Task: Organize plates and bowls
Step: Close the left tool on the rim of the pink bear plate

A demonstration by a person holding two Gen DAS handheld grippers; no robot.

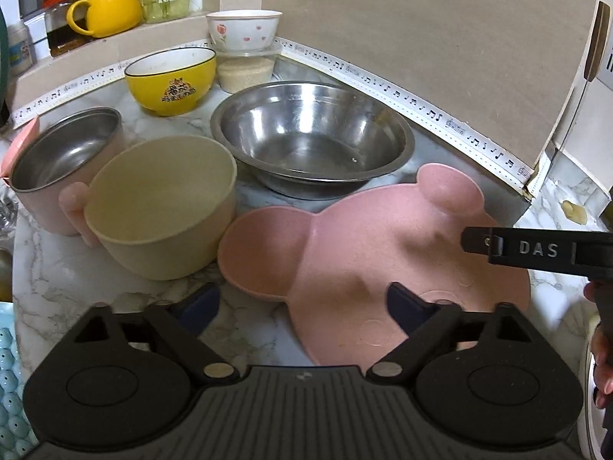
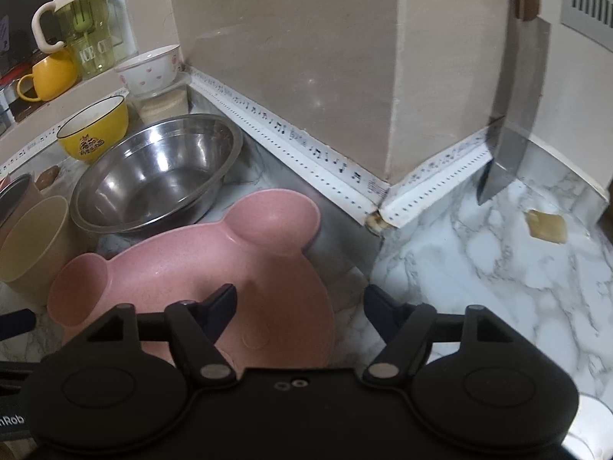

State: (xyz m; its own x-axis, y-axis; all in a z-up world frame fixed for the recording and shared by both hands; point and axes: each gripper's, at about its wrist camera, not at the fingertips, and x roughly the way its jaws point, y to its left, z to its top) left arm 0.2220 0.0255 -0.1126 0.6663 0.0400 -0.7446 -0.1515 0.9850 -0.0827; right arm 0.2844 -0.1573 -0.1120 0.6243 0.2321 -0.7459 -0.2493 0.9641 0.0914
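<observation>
A pink bear-shaped plate (image 1: 383, 253) lies on the marble counter, also in the right wrist view (image 2: 191, 268). Behind it stands a large steel bowl (image 1: 312, 138) (image 2: 157, 172). A beige bowl (image 1: 164, 207) (image 2: 30, 245) leans tilted against a pink steel-lined cup (image 1: 61, 168). A yellow bowl (image 1: 170, 76) (image 2: 94, 126) and a white flowered bowl (image 1: 243, 30) (image 2: 149, 69) stand further back. My left gripper (image 1: 302, 306) is open and empty, over the plate's near left edge. My right gripper (image 2: 299, 306) is open and empty, straddling the plate's right rim; its finger (image 1: 536, 249) shows in the left view.
The white bowl sits on a lidded container of grains (image 1: 245, 71). A yellow mug (image 1: 105, 9) and a green bottle (image 2: 82, 27) stand on the ledge. A tiled pillar (image 2: 287, 76) juts out at the corner. A cleaver (image 2: 513, 115) hangs at the right wall.
</observation>
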